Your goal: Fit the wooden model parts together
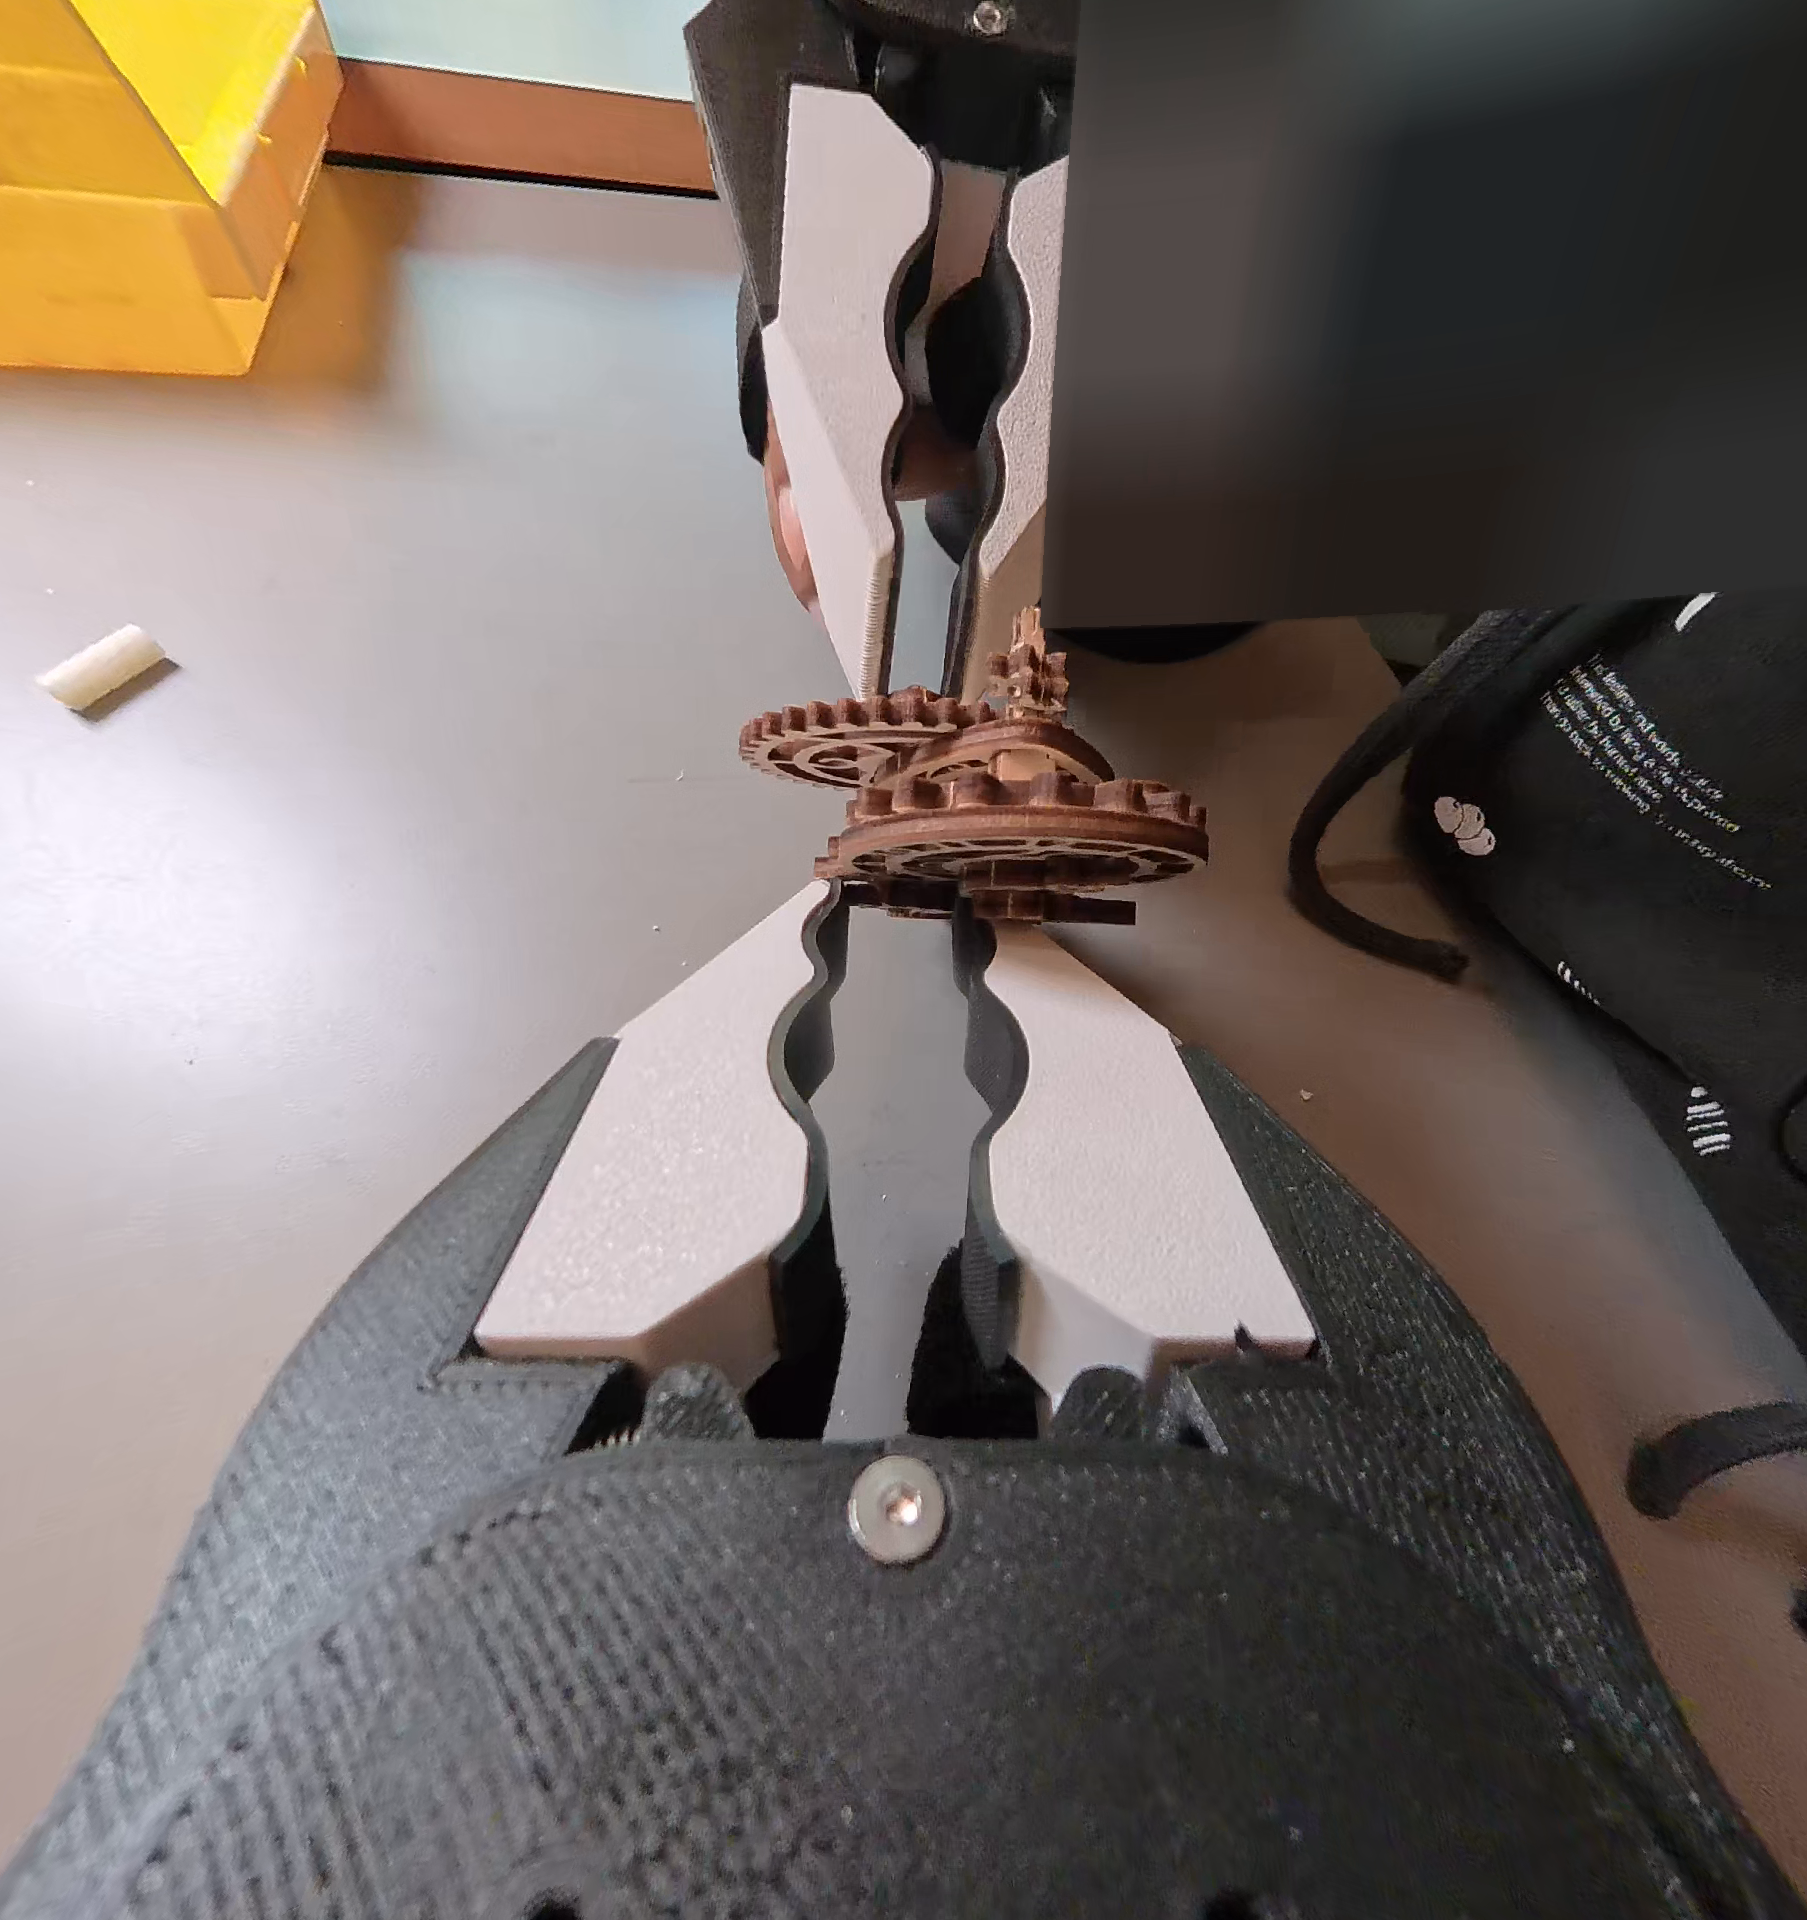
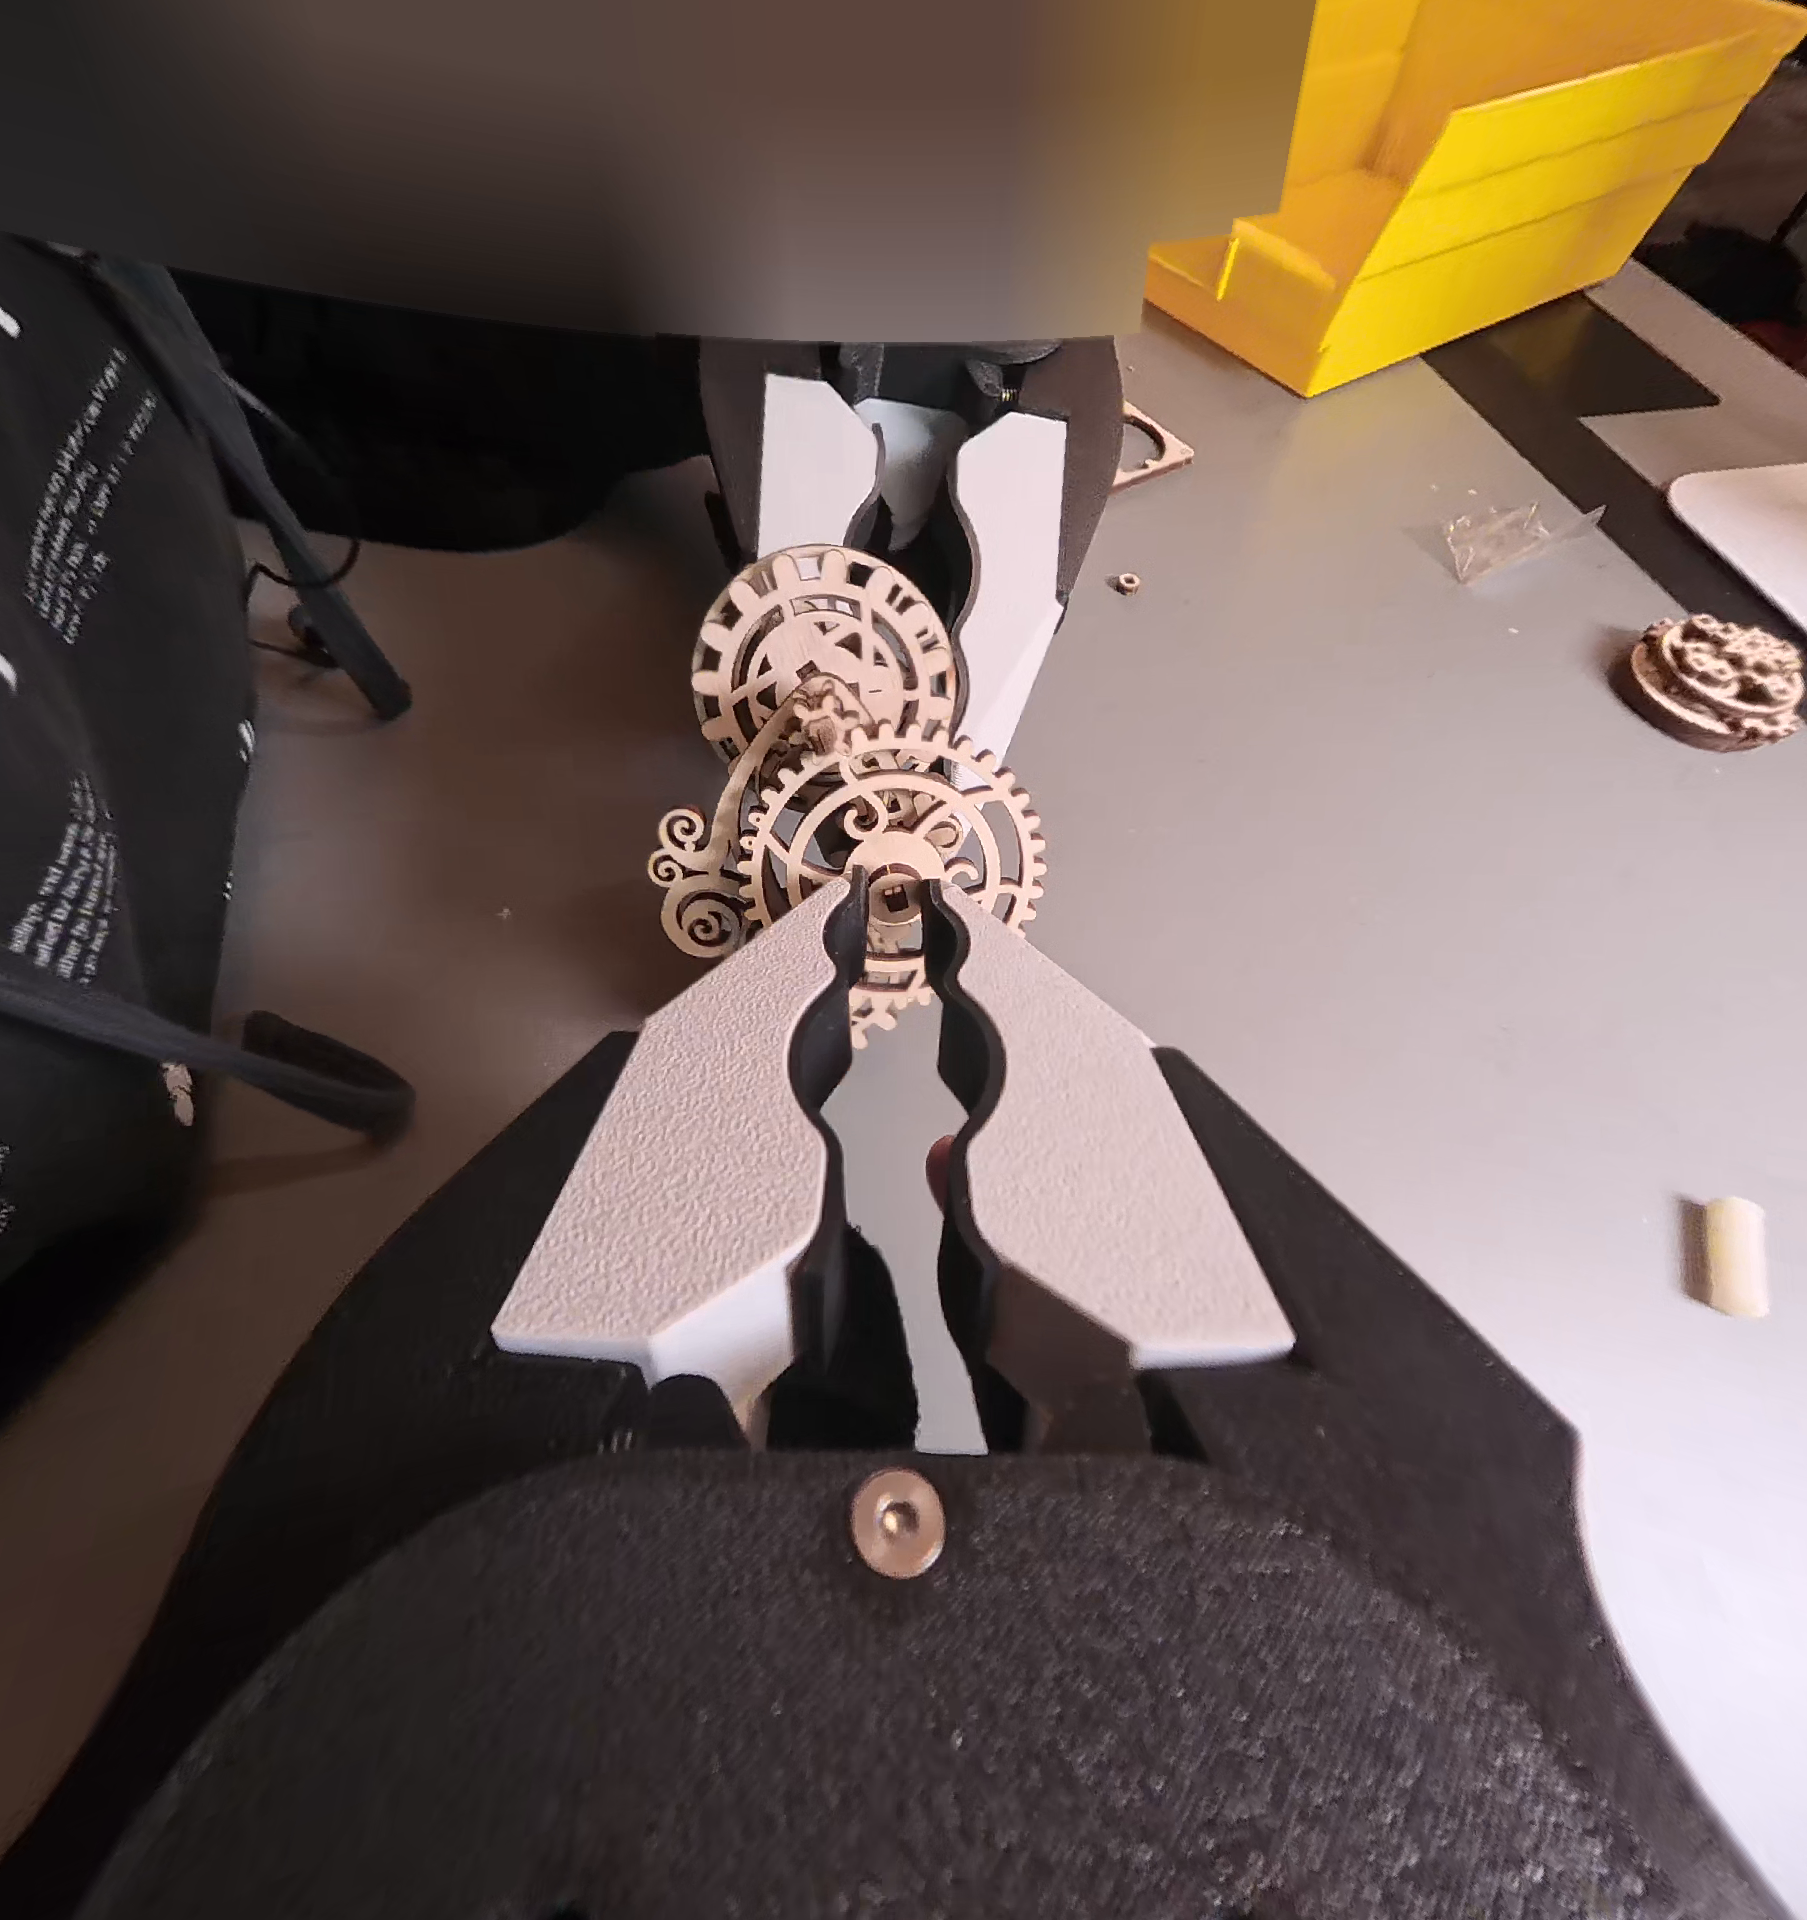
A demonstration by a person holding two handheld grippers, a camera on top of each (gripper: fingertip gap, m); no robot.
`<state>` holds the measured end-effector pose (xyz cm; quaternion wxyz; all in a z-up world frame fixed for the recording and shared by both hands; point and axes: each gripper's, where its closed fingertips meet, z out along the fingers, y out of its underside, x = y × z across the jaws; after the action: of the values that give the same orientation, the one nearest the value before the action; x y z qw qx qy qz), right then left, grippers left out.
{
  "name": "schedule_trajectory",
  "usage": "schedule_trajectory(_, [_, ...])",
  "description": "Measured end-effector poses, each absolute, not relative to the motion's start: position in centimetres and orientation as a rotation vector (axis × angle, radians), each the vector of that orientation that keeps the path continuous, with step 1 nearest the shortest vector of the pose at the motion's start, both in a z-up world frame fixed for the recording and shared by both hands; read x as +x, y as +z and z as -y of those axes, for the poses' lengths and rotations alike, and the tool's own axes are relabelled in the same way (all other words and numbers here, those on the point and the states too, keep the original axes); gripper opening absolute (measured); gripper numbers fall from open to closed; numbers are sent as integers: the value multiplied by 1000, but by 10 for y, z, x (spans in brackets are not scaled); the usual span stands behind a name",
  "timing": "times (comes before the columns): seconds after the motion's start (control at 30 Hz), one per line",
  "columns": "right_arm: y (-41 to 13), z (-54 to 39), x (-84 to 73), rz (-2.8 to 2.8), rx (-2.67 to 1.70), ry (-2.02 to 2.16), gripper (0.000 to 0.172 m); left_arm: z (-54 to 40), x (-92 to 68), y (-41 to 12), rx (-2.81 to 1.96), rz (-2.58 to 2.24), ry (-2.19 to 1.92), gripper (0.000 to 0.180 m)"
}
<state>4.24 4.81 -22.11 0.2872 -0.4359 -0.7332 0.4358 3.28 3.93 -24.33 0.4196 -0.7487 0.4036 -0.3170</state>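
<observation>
Left tool (image 1: 904,899) is pinching the base of the wooden gear model (image 1: 1013,821), held above the desk (image 1: 307,831); beyond the model, right tool (image 2: 894,894) is gripping its hub. Several gears are already meshing; another wooden disc (image 2: 1704,691) is lying unfitted, well apart from the model.

My gripper (image 2: 891,894) fingers are pebbly matt white plastic with smooth black rubbery pads, the body rough layered black print with one shiny metal screw (image 2: 897,1525). The gear model (image 2: 868,800) is pale laser-cut wood, edges scorched dark brown. Table (image 2: 1398,935) – smooth grey, slight sheen. Yellow bin (image 2: 1481,197) looks like glossy plastic.
</observation>
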Motion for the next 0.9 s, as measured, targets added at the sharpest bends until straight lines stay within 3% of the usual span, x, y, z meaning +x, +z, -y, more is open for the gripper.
schedule_trajectory(0.9, [-222,-46,40,1922,-1273,1283,9,-37,33,-244,-1878,-1023,-789,17])
